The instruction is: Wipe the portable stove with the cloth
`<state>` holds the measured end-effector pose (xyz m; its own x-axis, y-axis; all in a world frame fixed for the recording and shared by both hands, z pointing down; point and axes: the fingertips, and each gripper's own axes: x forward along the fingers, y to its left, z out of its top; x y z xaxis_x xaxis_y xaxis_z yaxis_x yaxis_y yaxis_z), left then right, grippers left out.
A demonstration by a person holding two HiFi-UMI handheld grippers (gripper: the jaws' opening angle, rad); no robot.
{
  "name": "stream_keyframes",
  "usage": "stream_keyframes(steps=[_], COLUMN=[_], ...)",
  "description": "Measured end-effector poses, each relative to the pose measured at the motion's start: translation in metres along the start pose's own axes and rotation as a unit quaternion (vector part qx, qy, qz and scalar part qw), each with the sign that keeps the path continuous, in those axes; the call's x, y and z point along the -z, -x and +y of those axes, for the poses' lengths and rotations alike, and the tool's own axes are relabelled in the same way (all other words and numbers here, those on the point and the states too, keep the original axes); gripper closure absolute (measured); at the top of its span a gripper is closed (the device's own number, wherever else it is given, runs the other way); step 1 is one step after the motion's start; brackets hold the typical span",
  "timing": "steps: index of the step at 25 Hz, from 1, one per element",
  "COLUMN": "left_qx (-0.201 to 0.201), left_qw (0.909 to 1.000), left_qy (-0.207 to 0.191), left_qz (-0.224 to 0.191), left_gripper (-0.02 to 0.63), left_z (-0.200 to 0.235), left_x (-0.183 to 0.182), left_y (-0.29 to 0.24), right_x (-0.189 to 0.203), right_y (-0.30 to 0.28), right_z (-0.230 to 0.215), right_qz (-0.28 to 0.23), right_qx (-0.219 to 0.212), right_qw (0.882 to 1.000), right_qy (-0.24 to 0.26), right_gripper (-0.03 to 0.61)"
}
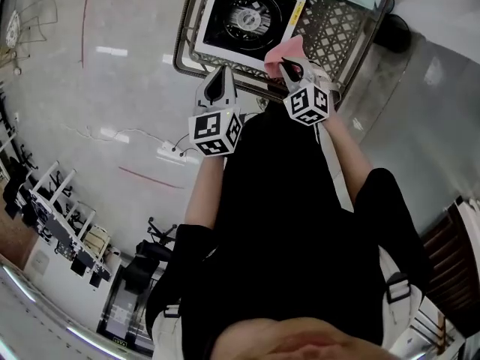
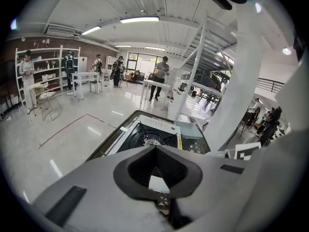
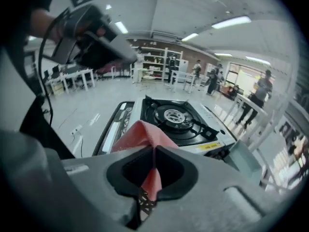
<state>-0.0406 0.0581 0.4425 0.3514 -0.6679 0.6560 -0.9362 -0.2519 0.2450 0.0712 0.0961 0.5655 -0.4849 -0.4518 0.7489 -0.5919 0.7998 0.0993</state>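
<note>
1. Right gripper (image 3: 154,149): jaws clenched on the pink cloth (image 3: 143,135). A fold bunches above the tips and a strip runs down between the pads.
2. Left gripper (image 2: 155,147): jaws pressed together, nothing between them. It is held just beside the right gripper, at the stove's near edge.
3. Cloth: raised at the near right corner of the stove (image 3: 176,116). Whether it touches the stove, cannot tell.
4. Stove: white body, black top, round burner in the middle. It lies flat inside a wire basket (image 1: 334,21), ahead of both grippers.
5. Basket stands on a glossy pale floor (image 1: 97,88).
6. Background: white tables, shelving, several people standing well away.
</note>
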Motion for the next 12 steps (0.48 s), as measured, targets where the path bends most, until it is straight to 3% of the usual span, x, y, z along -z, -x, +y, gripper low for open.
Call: stream_keyframes(steps=[3,9,12], left_qx=[-0.008,-0.032,-0.031], left_qw=[0.9999,0.9992,0.9991], left_qy=[0.004,0.024,0.029], left_qz=[-0.004,-0.003,0.003], left_gripper=[0.615,0.615,0.615], left_z=[0.0,0.009,0.012], left_x=[-0.003,0.002,0.006], left_y=[-0.003,-0.003,-0.004], right_x=[0.012,0.01,0.01], right_y=[-0.013,-0.021,-0.022], right_z=[0.011,0.011,0.012], right_qz=[0.021,0.025,0.025], right_qx=[-0.019,-0.044,-0.044], right_qw=[0.997,0.999,0.999], right_qy=[0.07,0.011,0.006], right_gripper=[0.557,0.557,0.557])
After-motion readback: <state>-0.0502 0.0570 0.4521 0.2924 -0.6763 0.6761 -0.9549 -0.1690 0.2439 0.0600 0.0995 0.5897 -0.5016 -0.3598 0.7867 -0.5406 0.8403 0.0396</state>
